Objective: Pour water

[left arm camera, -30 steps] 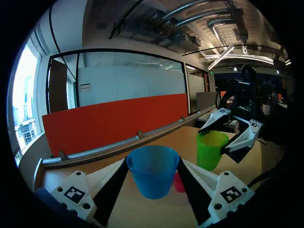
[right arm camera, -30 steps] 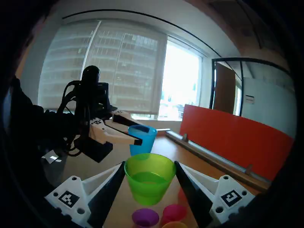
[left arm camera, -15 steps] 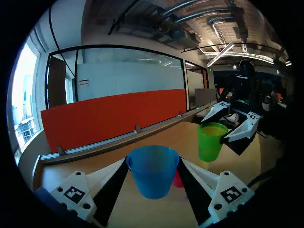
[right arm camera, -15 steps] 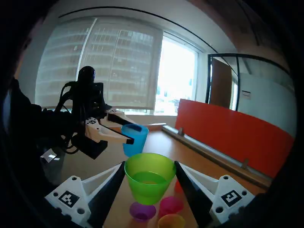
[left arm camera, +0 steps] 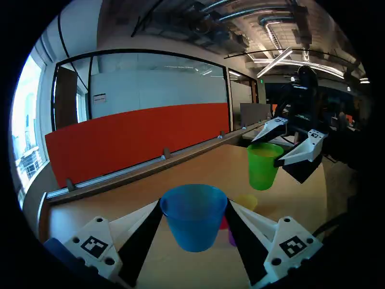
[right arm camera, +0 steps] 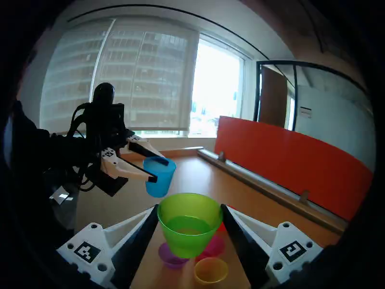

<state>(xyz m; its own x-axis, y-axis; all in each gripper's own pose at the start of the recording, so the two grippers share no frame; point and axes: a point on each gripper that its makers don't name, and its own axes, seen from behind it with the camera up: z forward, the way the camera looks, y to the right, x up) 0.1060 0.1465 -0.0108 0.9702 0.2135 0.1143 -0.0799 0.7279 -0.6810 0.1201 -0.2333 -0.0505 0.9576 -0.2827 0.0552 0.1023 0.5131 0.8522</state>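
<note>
My left gripper (left arm camera: 193, 222) is shut on a blue cup (left arm camera: 193, 222), held upright above the wooden table (left arm camera: 144, 192). From the right gripper view the same blue cup (right arm camera: 159, 176) hangs farther off at the left, in the left gripper (right arm camera: 154, 169). My right gripper (right arm camera: 189, 230) is shut on a green cup (right arm camera: 189, 230), upright, with liquid at its bottom. In the left gripper view the green cup (left arm camera: 263, 165) and the right gripper (left arm camera: 276, 156) float to the right, above the table.
Small cups stand on the table below: a purple one (right arm camera: 171, 255), a pink one (right arm camera: 211, 246) and an orange-yellow one (right arm camera: 211, 272); a yellow cup (left arm camera: 246, 201) shows past the blue cup. An orange partition (left arm camera: 134, 135) with a rail (left arm camera: 144, 167) borders the table. A person's dark sleeve (right arm camera: 53, 159) is at left.
Both grippers have risen with their cups; the table and the small cups now sit lower in both views. The blue cup has drifted left in the right gripper view.
</note>
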